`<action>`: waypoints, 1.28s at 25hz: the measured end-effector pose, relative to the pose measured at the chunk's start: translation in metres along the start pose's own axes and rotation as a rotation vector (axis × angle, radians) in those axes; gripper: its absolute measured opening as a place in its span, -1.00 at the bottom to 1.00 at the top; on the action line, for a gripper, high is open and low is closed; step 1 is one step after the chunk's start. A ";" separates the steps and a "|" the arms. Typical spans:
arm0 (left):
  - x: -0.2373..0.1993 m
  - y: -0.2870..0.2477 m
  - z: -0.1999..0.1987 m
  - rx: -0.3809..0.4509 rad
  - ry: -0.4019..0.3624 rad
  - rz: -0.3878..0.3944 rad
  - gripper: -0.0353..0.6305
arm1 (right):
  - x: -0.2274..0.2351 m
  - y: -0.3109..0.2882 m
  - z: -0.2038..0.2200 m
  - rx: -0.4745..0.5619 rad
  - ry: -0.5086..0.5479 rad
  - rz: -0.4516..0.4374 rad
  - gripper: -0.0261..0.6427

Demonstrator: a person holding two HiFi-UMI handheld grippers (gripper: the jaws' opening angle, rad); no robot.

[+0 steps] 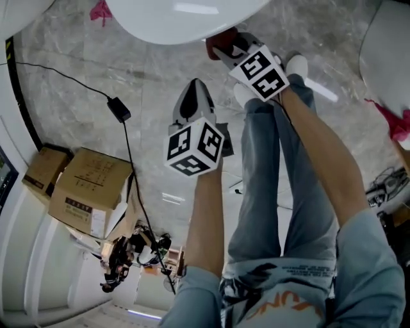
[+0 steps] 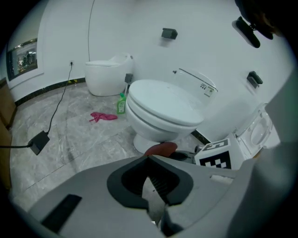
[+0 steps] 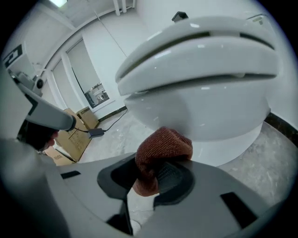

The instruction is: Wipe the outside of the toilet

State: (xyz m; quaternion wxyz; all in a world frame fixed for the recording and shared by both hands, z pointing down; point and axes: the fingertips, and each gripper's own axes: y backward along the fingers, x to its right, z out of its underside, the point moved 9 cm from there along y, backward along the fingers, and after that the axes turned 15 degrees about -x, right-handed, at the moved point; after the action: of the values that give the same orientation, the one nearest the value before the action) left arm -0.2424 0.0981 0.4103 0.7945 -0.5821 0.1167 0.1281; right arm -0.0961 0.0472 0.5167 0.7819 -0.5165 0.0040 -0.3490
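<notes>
The white toilet (image 3: 200,79) fills the right gripper view, with its lid down; in the head view its bowl (image 1: 186,19) is at the top. My right gripper (image 3: 158,174) is shut on a rust-red knitted cloth (image 3: 163,148), held close to the lower outside of the bowl. Contact cannot be told. In the head view the right gripper (image 1: 221,48) and the cloth (image 1: 218,40) sit just under the bowl's edge. My left gripper (image 1: 197,83) hangs a little further back, shut and holding nothing. The left gripper view shows the left gripper (image 2: 151,179), the toilet (image 2: 163,109) and the cloth (image 2: 160,148).
A pink rag (image 2: 103,116), a green bottle (image 2: 121,103) and a second toilet (image 2: 108,74) stand to the left. A power adapter (image 1: 119,109) with its cable lies on the marble floor. Cardboard boxes (image 1: 90,191) line the wall. The person's jeans legs (image 1: 269,179) stand close behind.
</notes>
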 end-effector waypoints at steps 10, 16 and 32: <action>0.008 0.059 -0.036 0.062 0.028 0.001 -0.92 | -0.034 0.100 -0.027 0.040 -0.075 -0.030 -0.66; 0.018 0.092 -0.078 0.147 0.046 -0.047 -0.92 | -0.034 0.169 -0.065 0.099 -0.129 -0.060 -0.66; 0.115 0.353 -0.210 0.538 -0.038 -0.030 -0.92 | -0.101 0.419 -0.270 0.533 -0.052 -0.027 -0.66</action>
State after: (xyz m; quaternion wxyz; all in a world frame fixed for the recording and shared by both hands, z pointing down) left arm -0.2616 0.0080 -0.0060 0.9245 -0.3491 0.1228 0.0917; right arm -0.0448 -0.0215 0.0153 0.8855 -0.3012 -0.1151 -0.3346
